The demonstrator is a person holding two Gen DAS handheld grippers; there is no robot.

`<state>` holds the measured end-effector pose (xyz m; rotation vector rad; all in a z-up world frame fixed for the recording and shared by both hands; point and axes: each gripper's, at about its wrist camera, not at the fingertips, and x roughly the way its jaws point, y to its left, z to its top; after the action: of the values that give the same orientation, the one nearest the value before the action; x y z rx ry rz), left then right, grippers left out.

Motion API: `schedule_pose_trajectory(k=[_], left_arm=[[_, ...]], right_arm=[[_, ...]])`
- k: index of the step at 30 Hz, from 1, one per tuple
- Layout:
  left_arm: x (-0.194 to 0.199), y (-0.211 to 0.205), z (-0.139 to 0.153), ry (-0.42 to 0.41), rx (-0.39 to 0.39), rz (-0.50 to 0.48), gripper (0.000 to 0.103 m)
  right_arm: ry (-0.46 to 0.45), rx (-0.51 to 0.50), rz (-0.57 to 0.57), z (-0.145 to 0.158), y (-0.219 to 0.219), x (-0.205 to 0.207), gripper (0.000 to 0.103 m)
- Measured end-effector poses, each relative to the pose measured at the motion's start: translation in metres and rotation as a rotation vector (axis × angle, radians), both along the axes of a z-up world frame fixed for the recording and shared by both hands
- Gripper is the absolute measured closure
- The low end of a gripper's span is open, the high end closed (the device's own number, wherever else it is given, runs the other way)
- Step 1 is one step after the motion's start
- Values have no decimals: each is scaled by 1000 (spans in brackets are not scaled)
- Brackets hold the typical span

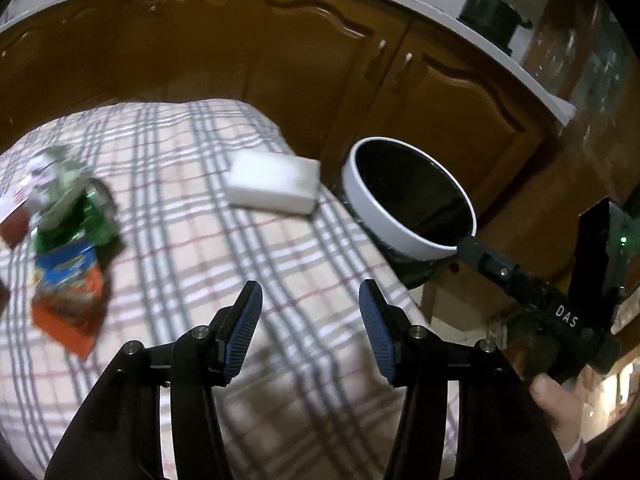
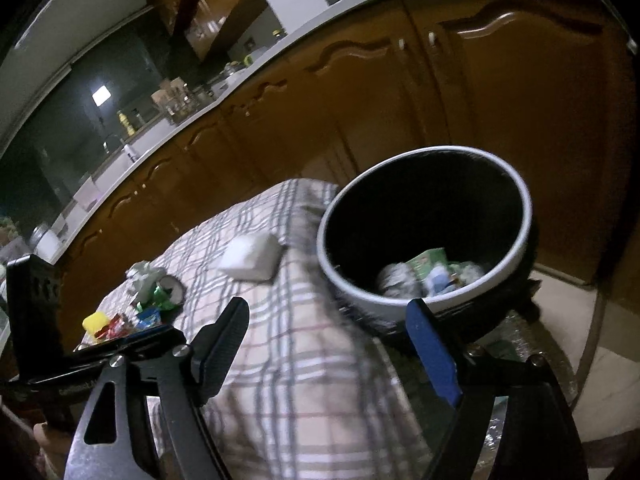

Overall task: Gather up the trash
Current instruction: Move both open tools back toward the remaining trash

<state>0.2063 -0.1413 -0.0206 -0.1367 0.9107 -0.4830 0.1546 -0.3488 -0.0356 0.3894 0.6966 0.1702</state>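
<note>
Trash (image 1: 68, 248) sits in a loose heap at the left edge of your left wrist view: a crumpled green wrapper, an orange and blue packet below it, and pale crumpled paper above, all blurred. In your right wrist view the same heap (image 2: 148, 300) shows at lower left, with a yellow piece beside it. It lies on the checked cloth over the tabletop (image 1: 192, 248). A white block (image 1: 276, 182) rests further back on the cloth, near the edge closest to the bin (image 1: 404, 200).

That bin stands just off the tabletop's corner, white rimmed and dark inside. From your right wrist view you can see the bin (image 2: 516, 184) already holds some litter (image 2: 428, 276), green and white pieces at the bottom.

Your left tongs (image 1: 310, 324) are spread wide over the cloth with nothing between them. Your right tongs (image 2: 332, 344) are likewise spread wide and carry nothing, hanging near the bin's rim.

Brown cupboard doors (image 1: 280, 40) fill the background.
</note>
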Motion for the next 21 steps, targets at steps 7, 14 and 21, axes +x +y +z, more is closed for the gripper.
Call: schedule_pose_trajectory(k=[7,14,21], left_arm=[[-20,41,2,-28,-1,66,52],[-35,92,-1,-34,6,154,52],[-50,143,-3,-43,1,253,52]], right_arm=[[7,8,63,-1,33,0,21],[4,-1,134,1,75,0,21],[6,-11,225,2,123,4,21]])
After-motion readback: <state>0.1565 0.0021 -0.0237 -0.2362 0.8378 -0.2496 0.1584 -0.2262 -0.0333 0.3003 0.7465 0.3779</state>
